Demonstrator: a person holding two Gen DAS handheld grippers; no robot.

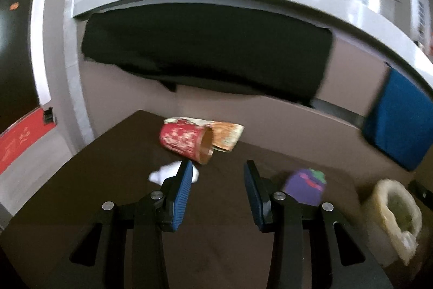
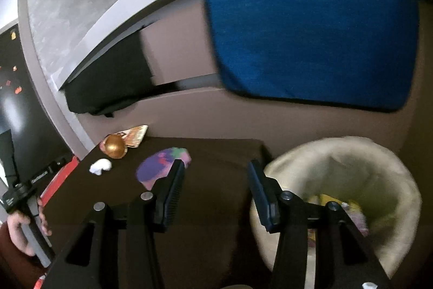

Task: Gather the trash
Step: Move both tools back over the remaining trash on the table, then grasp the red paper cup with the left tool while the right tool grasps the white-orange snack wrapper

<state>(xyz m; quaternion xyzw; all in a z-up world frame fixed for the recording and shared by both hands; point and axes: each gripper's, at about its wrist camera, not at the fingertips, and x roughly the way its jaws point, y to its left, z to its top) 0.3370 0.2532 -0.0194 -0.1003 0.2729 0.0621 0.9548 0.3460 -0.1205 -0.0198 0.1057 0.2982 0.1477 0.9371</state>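
Left wrist view shows the left hand-held gripper (image 1: pixel 217 167) empty with jaws apart, near the red paper cup (image 1: pixel 184 141) lying far-left on the tabletop (image 1: pixel 108 167), probably light and crushable, best pinched across its rim.

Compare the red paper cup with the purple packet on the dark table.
The red paper cup is a cylinder lying on its side, its open mouth showing; the purple packet is a softer, lumpier shape with green and pink print. The cup sits farther back, the packet nearer the lined bin. Both lie loose on the table, ungripped.
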